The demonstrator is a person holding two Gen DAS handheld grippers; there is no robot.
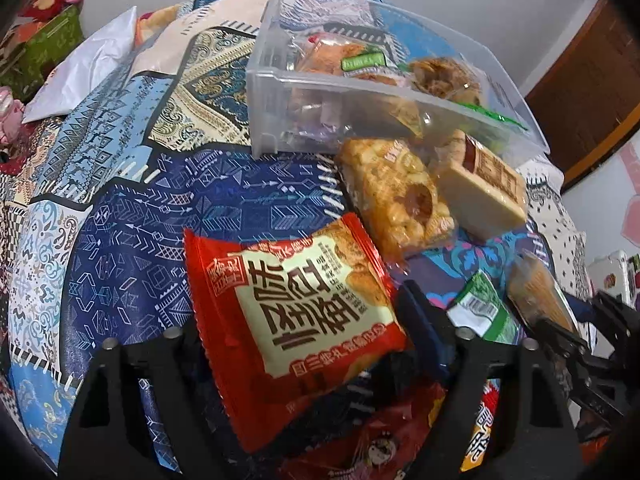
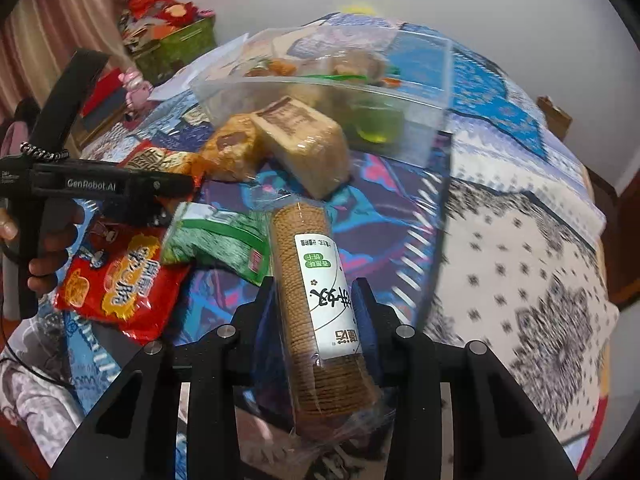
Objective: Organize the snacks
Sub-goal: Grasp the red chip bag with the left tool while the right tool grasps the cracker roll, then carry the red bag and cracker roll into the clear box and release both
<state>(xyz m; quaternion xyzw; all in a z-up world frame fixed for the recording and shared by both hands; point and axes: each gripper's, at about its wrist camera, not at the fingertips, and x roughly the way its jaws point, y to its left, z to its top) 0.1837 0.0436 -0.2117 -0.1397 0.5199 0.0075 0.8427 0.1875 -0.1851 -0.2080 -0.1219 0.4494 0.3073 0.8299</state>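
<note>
My left gripper (image 1: 304,320) is shut on a red snack packet (image 1: 296,312) with a cream label, held above the patterned cloth. My right gripper (image 2: 316,300) is shut on a clear-wrapped roll of round biscuits (image 2: 316,300) with a white label. A clear plastic bin (image 1: 280,92) holding several wrapped pastries stands ahead; it also shows in the right wrist view (image 2: 420,80). In front of it lie a puffed rice cake (image 1: 400,196) and a cream wrapped cake (image 1: 484,188). A green packet (image 2: 224,240) and a red packet (image 2: 120,280) lie left of my right gripper.
A patchwork cloth (image 1: 132,240) covers the table. A white bag (image 1: 88,64) and a green box (image 1: 52,44) sit at the far left. A wooden door (image 1: 588,80) is at the right. The left gripper's body (image 2: 100,188) shows in the right wrist view.
</note>
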